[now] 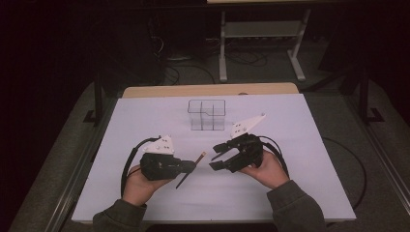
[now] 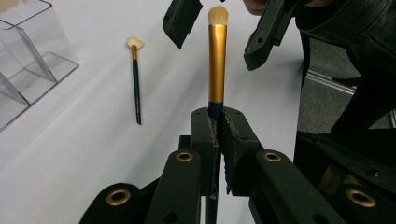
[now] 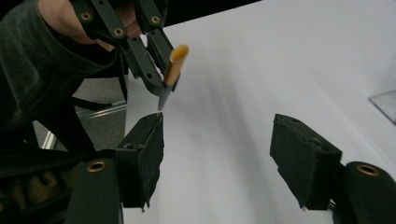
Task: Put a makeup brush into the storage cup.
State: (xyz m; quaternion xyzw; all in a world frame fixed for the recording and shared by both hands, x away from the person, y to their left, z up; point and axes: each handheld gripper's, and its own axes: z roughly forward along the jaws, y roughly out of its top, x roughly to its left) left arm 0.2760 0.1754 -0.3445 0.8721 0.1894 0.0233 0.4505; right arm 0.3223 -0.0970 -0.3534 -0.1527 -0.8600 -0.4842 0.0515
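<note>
White and matt, the desk [image 1: 145, 203] carries few things, and the room behind it is dark, with cables on the floor and a light metal stand. I take the clear organiser [image 1: 207, 115] as the landmark: a box of transparent plastic with thin walls that divide it into compartments. It stands at the far middle of the desk, and as far as I can see every compartment is empty.

On the near side of the organiser, a little to the left, the left tool [image 2: 215, 128] is clamped tight on a makeup brush [image 2: 217, 60]. Its black padded jaws press on the dark handle, so that the smooth gold ferrule and the small rounded tuft of pale bristles stick out beyond them. The handle is slim and round, probably slippery.

Near the organiser on its near right side, the right tool [image 1: 218, 155] has nothing in its grip. Its jaws stand apart, one on each side of the bristle end as the left gripper view shows, and they do not touch the brush. The pads look like rough black foam.

A second brush [image 2: 136, 79] lies flat on the desk just beside the organiser, with a flat fan-shaped head, a short gold collar and a dark teal handle.

I judge that the work is at an early stage: one brush is lifted and seems about to pass from one tool to the other, and no brush is in the organiser. Both brushes remain to be placed.
</note>
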